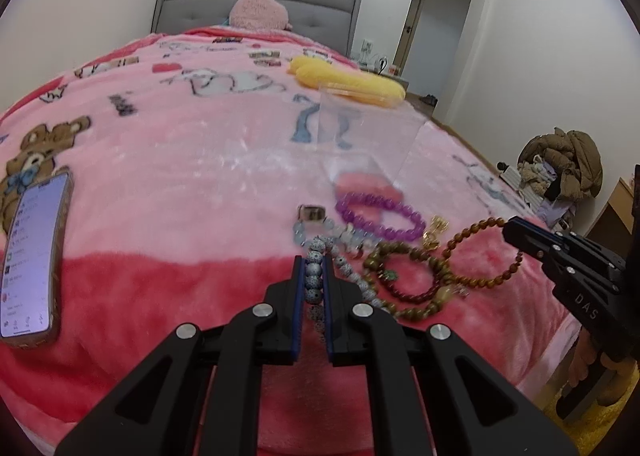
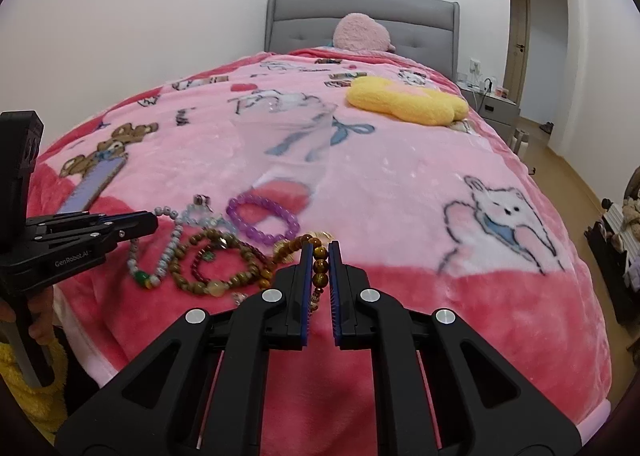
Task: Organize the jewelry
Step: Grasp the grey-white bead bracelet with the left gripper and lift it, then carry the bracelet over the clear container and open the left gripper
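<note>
Left gripper point(image 1: 313, 270): I've clamped the grey speckled bead strand point(image 1: 312, 280).
Right gripper point(image 2: 320, 256): clamped on the amber bead bracelet point(image 2: 319, 260).
Crowding: purple bracelet point(image 1: 380, 215), brown bracelets (tangled) touching.
Left: phone point(image 1: 34, 256).

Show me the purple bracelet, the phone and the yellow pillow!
purple bracelet point(image 1: 404, 230): left wrist view, on its near-right beads.
phone point(image 1: 34, 256): left wrist view, middle of its lit screen.
yellow pillow point(image 2: 404, 102): right wrist view, its middle.
</note>
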### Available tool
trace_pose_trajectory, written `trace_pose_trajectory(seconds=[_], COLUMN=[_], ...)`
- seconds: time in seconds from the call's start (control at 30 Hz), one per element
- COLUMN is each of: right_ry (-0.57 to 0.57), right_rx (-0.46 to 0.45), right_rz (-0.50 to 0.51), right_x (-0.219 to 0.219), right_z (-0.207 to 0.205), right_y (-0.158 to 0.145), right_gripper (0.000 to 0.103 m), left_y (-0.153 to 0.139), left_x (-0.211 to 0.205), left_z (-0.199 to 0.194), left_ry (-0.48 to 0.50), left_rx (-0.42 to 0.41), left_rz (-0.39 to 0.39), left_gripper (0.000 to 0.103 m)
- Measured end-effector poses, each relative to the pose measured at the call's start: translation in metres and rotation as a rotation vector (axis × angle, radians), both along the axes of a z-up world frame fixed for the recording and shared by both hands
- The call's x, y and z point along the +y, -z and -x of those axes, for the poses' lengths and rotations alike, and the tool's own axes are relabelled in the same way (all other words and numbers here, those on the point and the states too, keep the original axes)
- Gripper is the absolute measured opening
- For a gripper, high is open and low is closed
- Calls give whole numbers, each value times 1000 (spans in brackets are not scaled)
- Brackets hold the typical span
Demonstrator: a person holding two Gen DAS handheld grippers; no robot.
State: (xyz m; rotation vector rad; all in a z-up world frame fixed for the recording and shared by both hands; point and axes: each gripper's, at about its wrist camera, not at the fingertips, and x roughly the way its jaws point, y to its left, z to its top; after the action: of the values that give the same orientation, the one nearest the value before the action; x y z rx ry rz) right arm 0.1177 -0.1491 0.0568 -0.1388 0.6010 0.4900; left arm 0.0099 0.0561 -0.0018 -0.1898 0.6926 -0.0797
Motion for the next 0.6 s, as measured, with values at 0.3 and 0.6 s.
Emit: trace_pose_trajectory(seconds=[0.3,0.6], right_ry=[-48,-82], right_rx=[-45,-134], right_rz=[-60,-81], right_x=[9,20], right_z=[1,-21], right_y=[-29,-73], right_gripper=[8,8], left_y=[-34,-79], left_x=[-5,-4], left_z=[6,-16], left_ry=[40,105], left_rx=[-96,-198], left_rz=[21,20], left_gripper=[8,8])
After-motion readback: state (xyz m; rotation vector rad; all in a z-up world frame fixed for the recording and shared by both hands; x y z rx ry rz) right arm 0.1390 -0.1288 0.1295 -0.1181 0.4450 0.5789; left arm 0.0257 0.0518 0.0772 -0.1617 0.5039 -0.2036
